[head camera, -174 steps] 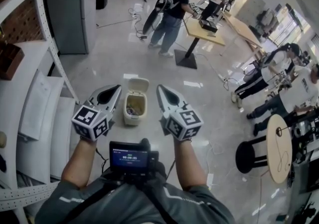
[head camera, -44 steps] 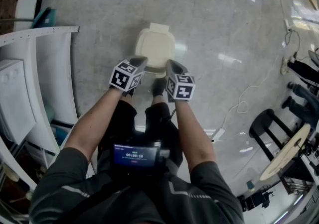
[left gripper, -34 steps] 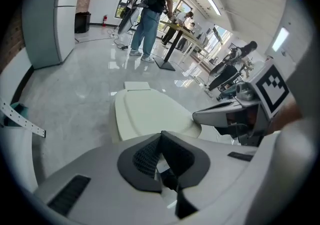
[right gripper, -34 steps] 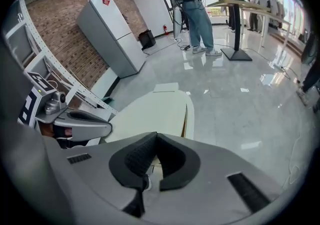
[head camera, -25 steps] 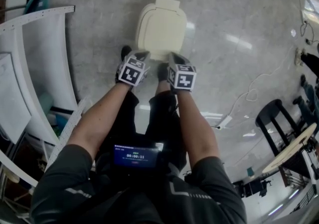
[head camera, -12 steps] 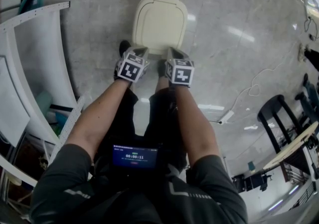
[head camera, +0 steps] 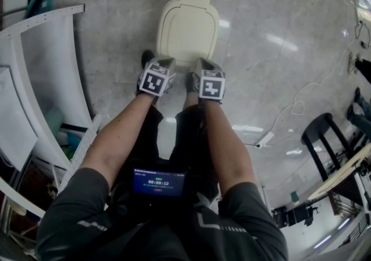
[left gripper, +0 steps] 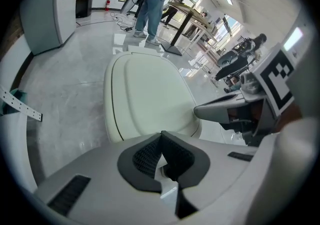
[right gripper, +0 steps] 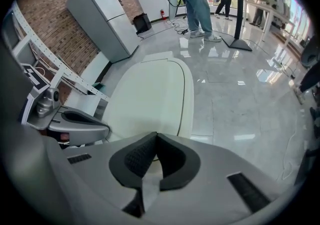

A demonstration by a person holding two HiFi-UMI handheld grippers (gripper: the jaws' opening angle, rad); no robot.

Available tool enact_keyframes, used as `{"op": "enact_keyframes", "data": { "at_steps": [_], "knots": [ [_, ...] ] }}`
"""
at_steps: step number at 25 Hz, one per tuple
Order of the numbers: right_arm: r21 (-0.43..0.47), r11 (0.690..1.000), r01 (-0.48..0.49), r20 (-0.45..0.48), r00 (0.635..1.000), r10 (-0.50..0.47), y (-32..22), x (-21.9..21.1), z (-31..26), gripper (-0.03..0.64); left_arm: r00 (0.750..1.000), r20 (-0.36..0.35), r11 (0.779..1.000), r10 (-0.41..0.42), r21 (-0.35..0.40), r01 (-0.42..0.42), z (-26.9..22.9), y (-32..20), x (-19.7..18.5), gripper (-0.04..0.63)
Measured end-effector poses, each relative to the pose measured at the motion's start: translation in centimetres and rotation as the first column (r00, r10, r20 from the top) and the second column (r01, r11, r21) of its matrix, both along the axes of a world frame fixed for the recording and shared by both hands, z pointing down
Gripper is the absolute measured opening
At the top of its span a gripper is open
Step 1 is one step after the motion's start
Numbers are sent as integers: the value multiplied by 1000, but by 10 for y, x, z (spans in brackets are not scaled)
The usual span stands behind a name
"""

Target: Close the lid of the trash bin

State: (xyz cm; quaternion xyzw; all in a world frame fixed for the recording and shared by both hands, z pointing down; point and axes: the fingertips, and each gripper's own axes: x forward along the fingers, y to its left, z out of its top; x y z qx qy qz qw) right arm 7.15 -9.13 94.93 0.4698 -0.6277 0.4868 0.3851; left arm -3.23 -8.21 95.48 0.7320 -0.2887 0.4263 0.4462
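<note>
Now the trash bin [head camera: 186, 31] sits on the grey floor [head camera: 261, 80], just ahead of the person's shoes [head camera: 147, 57]. Its cream lid [left gripper: 150, 94] lies flat down and hides the inside; seven seconds ago it stood open. The left gripper [head camera: 164, 61] and right gripper [head camera: 203, 61] both have their jaws pressed together on nothing. They are at the bin's near edge, possibly touching it, though the marker cubes cover that spot.

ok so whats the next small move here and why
Probably lift both tongs away: the lid already lies flat and closed, and the left tongs and right tongs are shut, empty, at its near edge.
</note>
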Motion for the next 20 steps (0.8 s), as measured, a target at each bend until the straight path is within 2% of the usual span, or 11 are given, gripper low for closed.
{"op": "enact_keyframes", "data": {
  "at_steps": [3, 8, 13, 20],
  "knots": [
    [22, 1000, -11, 36, 999, 10, -7, -8, -8, 11, 999, -26, 999, -34, 23, 35, -10, -12, 3, -4],
    [45, 999, 14, -8, 1000, -14, -18, 0, -37, 11, 999, -32, 998, -19, 56, 21, -35, -24, 3, -4],
    [108, 994, 25, 54, 998, -31, -36, -1, -75, 11, 999, -43, 989, -6, 147, 12, -78, -51, 4, -3],
    [208, 973, -97, 82, 993, 82, -70, 22, -148, 11, 995, -90, 956, -49, 284, 73, -161, -91, -6, -5]
  ]
}}
